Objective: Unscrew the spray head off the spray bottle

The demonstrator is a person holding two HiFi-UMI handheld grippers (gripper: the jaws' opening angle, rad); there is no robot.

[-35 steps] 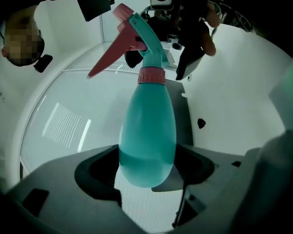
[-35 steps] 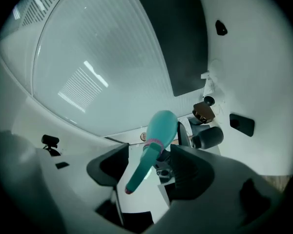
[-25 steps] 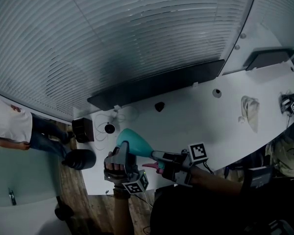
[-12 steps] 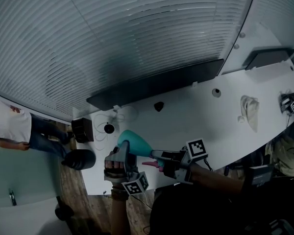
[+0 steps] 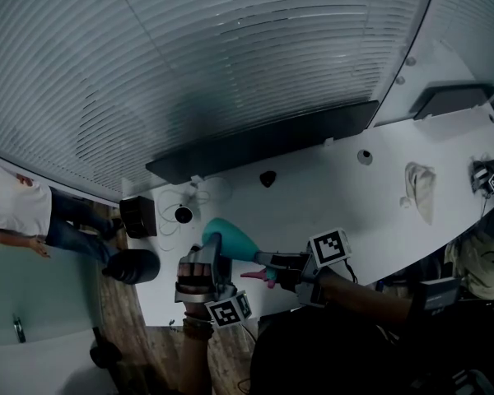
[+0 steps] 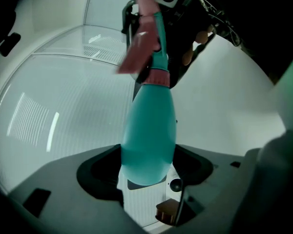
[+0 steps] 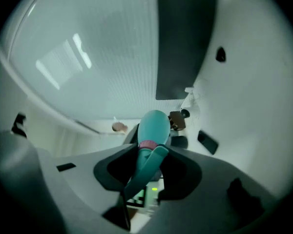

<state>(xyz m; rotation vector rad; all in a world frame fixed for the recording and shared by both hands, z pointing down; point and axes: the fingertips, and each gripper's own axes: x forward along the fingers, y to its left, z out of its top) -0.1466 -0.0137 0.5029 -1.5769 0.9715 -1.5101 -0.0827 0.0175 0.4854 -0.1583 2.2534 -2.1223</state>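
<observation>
Bottle [image 6: 149,130]: teal, opaque; contents not visible.
Left gripper [image 6: 147,168]: jaws clamp bottle's body.
Right gripper [image 7: 147,172]: jaws just closed in, gripping head [image 7: 154,160].

White counter [image 5: 346,212] runs in front of me. On it I see a crumpled white cloth [image 5: 418,189] near the right end and a small black dome [image 5: 267,178] mid-counter. A black box [image 5: 138,217] sits at the left end. Long dark panel [image 5: 263,142] along the back edge, blinds [image 5: 189,56] above. Person in white shirt [image 5: 20,208] far left.
</observation>
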